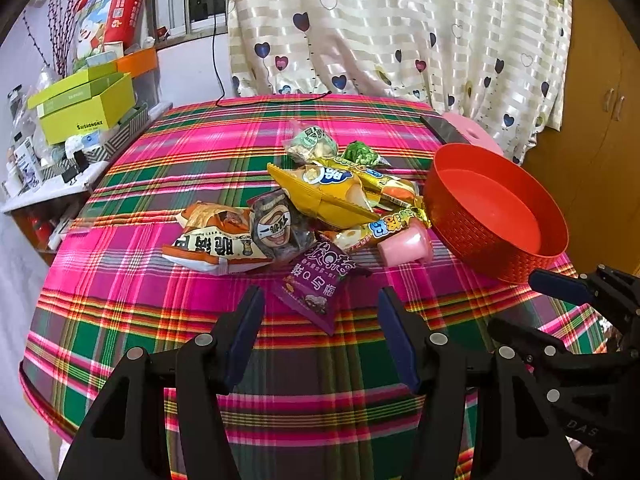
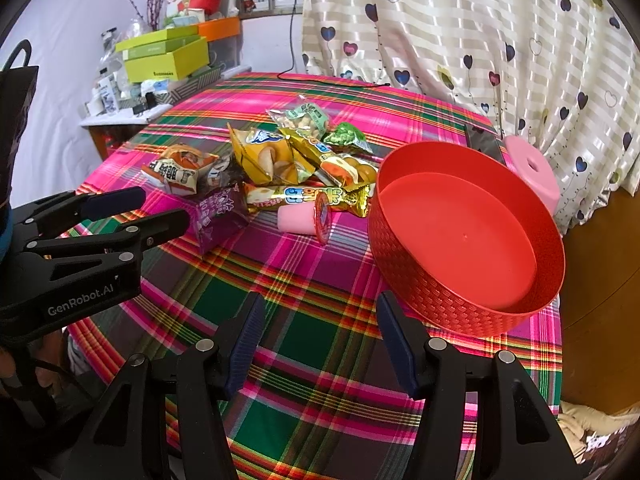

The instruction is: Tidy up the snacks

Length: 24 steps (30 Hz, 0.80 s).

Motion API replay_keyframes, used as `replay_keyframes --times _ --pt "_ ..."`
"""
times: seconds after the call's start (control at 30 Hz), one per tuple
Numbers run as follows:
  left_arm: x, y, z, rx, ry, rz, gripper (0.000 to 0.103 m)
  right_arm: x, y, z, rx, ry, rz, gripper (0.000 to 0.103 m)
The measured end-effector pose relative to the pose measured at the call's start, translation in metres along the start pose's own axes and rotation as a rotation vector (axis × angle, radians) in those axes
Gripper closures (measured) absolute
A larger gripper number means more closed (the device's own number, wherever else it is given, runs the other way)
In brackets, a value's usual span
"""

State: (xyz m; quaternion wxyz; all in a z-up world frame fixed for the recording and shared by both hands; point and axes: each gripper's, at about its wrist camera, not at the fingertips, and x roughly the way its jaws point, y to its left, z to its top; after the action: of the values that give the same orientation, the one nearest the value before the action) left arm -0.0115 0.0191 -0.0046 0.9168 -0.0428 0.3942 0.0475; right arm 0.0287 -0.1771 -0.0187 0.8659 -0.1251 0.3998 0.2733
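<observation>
A: Item one, the snacks. Where do they lie?

B: One loose heap mid-bench on the plaid cloth (image 1: pixel 160 320). Purple plum packet (image 1: pixel 316 292) nearest, just ahead of the left gripper (image 1: pixel 320 312). Behind it: orange-and-white bag (image 1: pixel 212 240), dark packet (image 1: pixel 280 228), yellow bag (image 1: pixel 320 196), gold-wrapped bar (image 1: pixel 384 228), clear nut packet (image 1: pixel 310 142), green sweet (image 1: pixel 360 154), pink jelly cup (image 1: pixel 404 246) on its side. Red basket (image 2: pixel 460 316) empty, just beside the heap.

A: Fingers?

B: Both pairs wide, nothing between them. Right gripper (image 2: pixel 320 320) hangs over bare cloth at the basket's near rim; left hangs short of the purple packet.

A: Risks, entered as judgements.

B: One: packets overlap, so closing on the yellow bag likely drags the bar under it or tips the stack. Two: foil and film are slick and puffy; a grip on a pillowed middle may slip, a seam edge looks safer. Three: the jelly cup lies on its side and could roll toward the basket if nudged. Four: fingers pressed low may pinch the cloth and pull everything along. Five: the two grippers stand close together; reaching for one piece at once invites a clash.

A: Surroundings?

B: Dark phone (image 2: pixel 484 142) and pink round object (image 2: pixel 532 176) behind the basket, at the curtain (image 2: pixel 480 40). Black cable (image 1: pixel 272 98) at the far edge. Green boxes (image 1: pixel 86 104) on the side shelf, well apart. Nothing blocks the way from heap to basket except the basket's own wall.
</observation>
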Motion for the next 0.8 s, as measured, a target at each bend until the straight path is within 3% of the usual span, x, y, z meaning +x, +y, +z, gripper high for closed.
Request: replay_keyframes --times 0.8 --pt "0.0039 0.0064 0.0032 -0.006 0.004 -0.022 0.044 0.005 0.0039 0.0053 -0.013 0.011 0.001 0.046"
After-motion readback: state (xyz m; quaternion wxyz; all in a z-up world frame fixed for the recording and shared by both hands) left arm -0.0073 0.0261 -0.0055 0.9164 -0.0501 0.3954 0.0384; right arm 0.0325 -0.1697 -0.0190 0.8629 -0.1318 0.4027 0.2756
